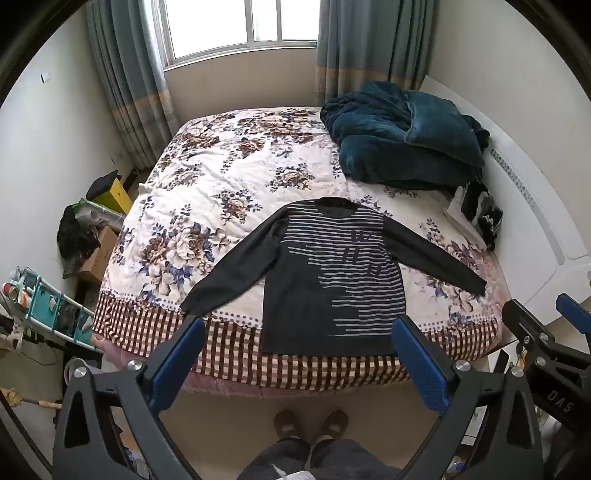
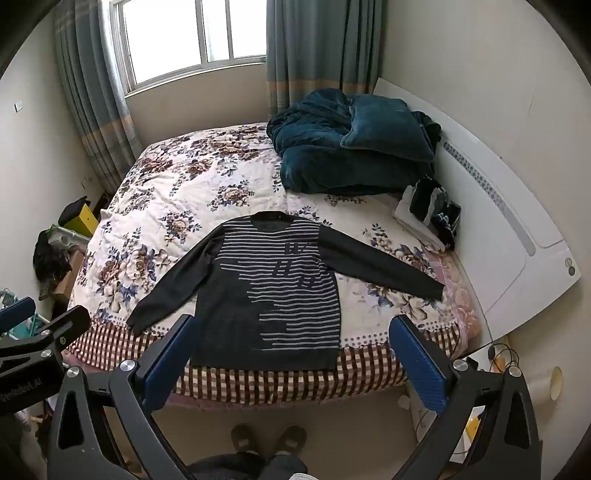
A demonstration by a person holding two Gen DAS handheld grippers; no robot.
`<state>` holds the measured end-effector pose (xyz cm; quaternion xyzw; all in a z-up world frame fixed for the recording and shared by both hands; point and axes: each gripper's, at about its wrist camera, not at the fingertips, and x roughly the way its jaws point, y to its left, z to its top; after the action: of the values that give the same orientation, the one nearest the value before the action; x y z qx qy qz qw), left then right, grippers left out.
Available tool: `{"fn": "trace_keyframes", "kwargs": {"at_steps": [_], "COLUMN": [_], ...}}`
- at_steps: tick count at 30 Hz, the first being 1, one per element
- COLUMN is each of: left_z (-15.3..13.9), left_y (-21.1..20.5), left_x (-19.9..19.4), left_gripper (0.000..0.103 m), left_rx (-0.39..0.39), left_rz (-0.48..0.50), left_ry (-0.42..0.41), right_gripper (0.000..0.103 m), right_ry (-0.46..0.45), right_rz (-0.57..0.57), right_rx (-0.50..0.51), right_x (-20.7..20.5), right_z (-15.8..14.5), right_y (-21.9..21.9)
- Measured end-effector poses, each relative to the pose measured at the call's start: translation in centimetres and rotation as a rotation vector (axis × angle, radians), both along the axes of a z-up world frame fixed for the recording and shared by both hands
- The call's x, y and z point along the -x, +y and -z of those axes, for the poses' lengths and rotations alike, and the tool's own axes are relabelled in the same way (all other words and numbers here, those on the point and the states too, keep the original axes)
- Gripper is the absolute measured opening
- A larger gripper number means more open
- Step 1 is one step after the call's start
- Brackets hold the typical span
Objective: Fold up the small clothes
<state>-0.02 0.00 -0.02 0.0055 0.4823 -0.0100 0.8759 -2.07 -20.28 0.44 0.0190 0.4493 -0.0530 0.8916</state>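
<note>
Daylight from a window (image 1: pixel 243 26) falls on a bedroom whose bed (image 1: pixel 207 177) wears a flowered cover with a checked border. At far left, on the floor beside the bed, stand a yellow box (image 1: pixel 117 195) and cardboard boxes (image 1: pixel 99 254), with a teal rack (image 1: pixel 55 310) nearer the camera. Next come the left tongs (image 1: pixel 301 360), held above the near edge of the bed with their 2 blue pads wide apart and nothing between them. A dark sweater (image 1: pixel 325 273) with pale stripes lies flat on the bed just beyond them, collar toward the window, both sleeves spread outward, its hem at the checked border. In the left wrist view the hem sits between the 2 pads; in the right wrist view the sweater (image 2: pixel 269 295) lies ahead and slightly left of the right tongs (image 2: pixel 291 360), which are equally wide apart, clear of the cloth. Further right, a teal blanket (image 1: pixel 402 133) is heaped near the white headboard (image 1: pixel 532 221), with a small pile of folded clothes (image 1: pixel 476 210) below it. The person's slippers (image 1: pixel 312 422) show on the floor below.
</note>
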Motion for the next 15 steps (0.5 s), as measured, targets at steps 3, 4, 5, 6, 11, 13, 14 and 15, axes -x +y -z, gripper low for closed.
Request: {"fn": "trace_keyframes", "kwargs": {"at_steps": [3, 4, 5, 6, 11, 13, 14, 15], "left_z": [0.04, 0.04, 0.05, -0.01, 0.16, 0.14, 0.16, 0.1], "left_y": [-0.07, -0.14, 0.2, 0.17, 0.5, 0.15, 0.08, 0.0], "left_x": [0.03, 0.06, 0.44, 0.57, 0.26, -0.03, 0.01, -0.11], "left_gripper": [0.103, 0.103, 0.103, 0.103, 0.103, 0.103, 0.103, 0.103], "left_rx": [0.004, 0.003, 0.0, -0.002, 0.003, 0.004, 0.004, 0.003], "left_rz": [0.002, 0.004, 0.003, 0.007, -0.006, -0.007, -0.008, -0.008], "left_ry": [0.007, 0.01, 0.011, 0.012, 0.01, 0.01, 0.01, 0.011], "right_gripper": [0.103, 0.103, 0.103, 0.103, 0.103, 0.103, 0.103, 0.103], "right_ry": [0.004, 0.009, 0.012, 0.013, 0.0, 0.002, 0.002, 0.005], "right_rz": [0.004, 0.002, 0.001, 0.0, -0.003, -0.004, -0.004, -0.004], "right_rx": [0.008, 0.008, 0.007, 0.006, -0.005, -0.008, -0.008, -0.007], "right_x": [-0.11, -0.19, -0.23, -0.25, -0.3, -0.24, -0.18, -0.26], "right_z": [0.06, 0.12, 0.15, 0.16, -0.15, -0.24, -0.3, -0.15], "right_y": [0.05, 0.12, 0.19, 0.26, 0.14, 0.11, 0.07, 0.18]}}
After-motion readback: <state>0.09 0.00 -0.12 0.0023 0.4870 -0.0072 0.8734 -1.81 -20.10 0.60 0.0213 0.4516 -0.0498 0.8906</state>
